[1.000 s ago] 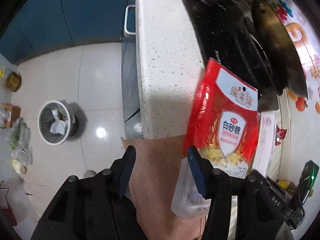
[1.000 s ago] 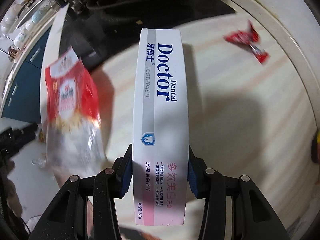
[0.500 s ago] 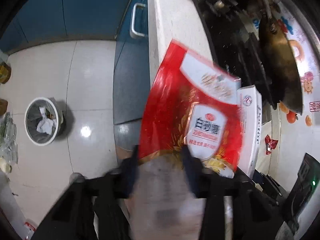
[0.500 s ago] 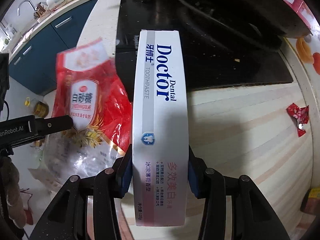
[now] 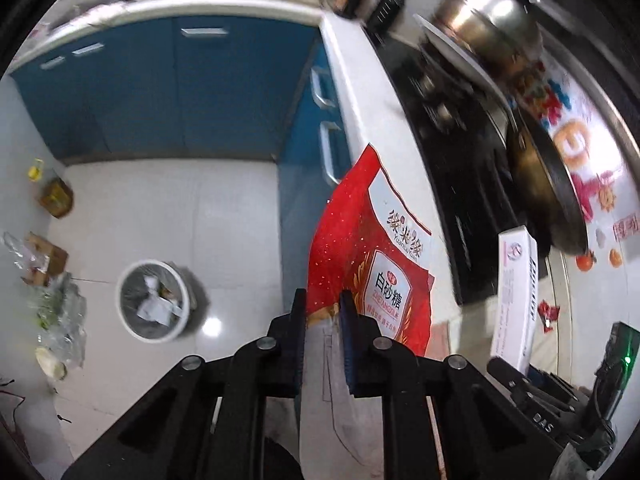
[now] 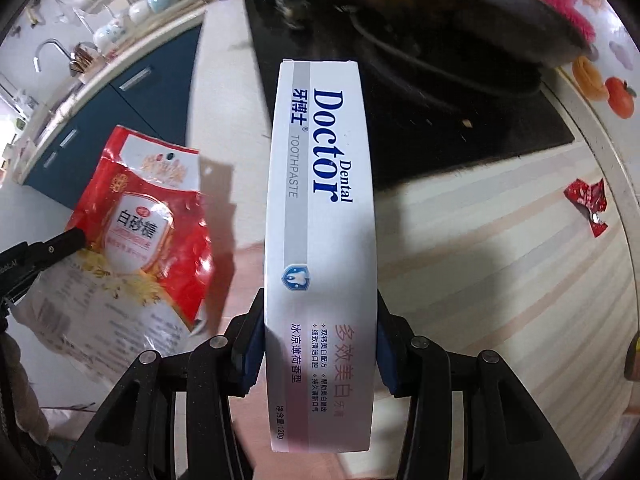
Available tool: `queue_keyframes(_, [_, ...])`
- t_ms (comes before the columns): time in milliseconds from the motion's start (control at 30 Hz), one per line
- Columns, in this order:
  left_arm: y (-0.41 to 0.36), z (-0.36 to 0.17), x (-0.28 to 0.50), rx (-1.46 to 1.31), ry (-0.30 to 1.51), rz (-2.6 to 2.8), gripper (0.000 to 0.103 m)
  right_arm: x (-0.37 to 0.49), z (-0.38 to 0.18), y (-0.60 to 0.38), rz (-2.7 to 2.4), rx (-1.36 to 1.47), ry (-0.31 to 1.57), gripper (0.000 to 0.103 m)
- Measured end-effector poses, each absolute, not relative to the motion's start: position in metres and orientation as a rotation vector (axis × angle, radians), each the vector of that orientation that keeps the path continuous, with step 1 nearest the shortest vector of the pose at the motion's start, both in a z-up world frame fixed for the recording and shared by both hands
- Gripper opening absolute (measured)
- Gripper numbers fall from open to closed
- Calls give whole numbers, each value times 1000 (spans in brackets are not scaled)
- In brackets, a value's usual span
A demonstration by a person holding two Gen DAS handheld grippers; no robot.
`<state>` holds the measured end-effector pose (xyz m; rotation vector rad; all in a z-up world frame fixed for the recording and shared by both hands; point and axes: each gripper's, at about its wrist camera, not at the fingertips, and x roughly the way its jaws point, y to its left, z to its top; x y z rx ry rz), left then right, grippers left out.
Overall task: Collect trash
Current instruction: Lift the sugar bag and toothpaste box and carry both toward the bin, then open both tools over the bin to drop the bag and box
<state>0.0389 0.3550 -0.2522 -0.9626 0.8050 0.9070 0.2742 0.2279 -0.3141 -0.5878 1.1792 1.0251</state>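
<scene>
1. Two grippers are loaded: the left gripper (image 5: 323,312) pinches the red sugar bag (image 5: 372,256) by its lower end, over the countertop's floor-side edge.
2. The right gripper (image 6: 320,344) clamps the toothpaste box (image 6: 322,200), long axis pointing forward.
3. The waste bin (image 5: 153,301) stands on the floor left of the left gripper, the nearer one.

Left claw (image 5: 323,312), right claw (image 6: 320,344) — black angular frames, silver round screws, blue finger pads (image 6: 250,354).

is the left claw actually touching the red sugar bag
Touching. The left wrist view shows the left claw shut on the red sugar bag, both blue pads pressed against its clear lower part with no gap.
</scene>
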Motion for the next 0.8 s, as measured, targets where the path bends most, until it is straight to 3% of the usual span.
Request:
queue_keyframes(233, [392,-255,-62,-911,838,1040,12,172,-297,273,1139,-571,1196,48])
queue_keyframes(367, [417,-307,-122,-926,903,1134,12,96,-347,306,1187,-635,1255,48])
queue_keyframes(800, [485,-617,-265,-1061,1188,1222,13,-78,-684,411,1210,-904,1562,48])
